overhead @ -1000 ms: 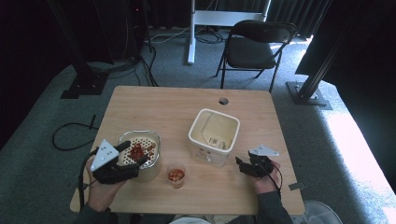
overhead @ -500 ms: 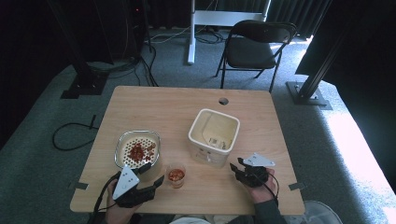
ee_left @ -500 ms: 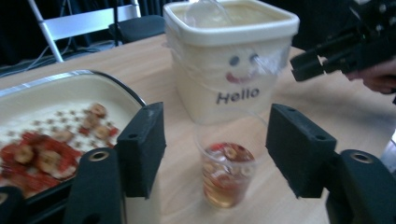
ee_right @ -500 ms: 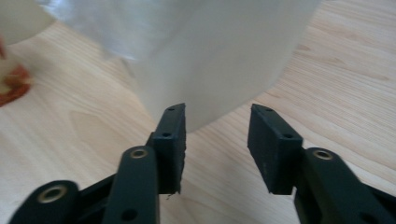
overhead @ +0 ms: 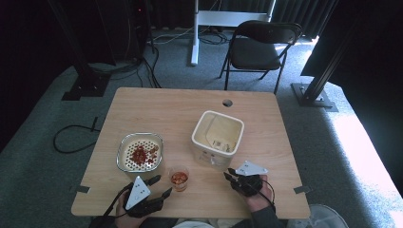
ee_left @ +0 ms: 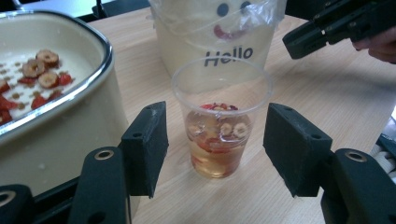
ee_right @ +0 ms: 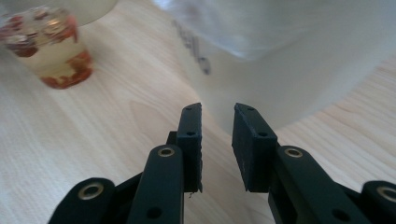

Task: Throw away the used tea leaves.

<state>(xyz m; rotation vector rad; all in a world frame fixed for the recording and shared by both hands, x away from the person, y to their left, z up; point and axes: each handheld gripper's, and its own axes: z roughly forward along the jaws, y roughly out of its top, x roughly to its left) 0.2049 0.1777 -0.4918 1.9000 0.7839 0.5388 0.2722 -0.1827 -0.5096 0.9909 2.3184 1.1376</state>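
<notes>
The left gripper [ee_left: 215,154] is sitting low at the frame's bottom, jaws wide apart and flanking the cup [ee_left: 221,116] without touching it, apparently lined up for a grasp. The cup, holding pale liquid and red fruit slices, is standing at centre frame on the table [overhead: 190,104], between the bowl [ee_left: 70,107] at left and the bucket [ee_left: 219,32] behind. The right gripper [ee_right: 217,144] is idling near the bucket's base, jaws slightly apart and holding nothing, probably waiting its turn.

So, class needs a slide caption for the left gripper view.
Open left gripper frames a plastic cup of fruit tea beside a strainer bowl.
</notes>
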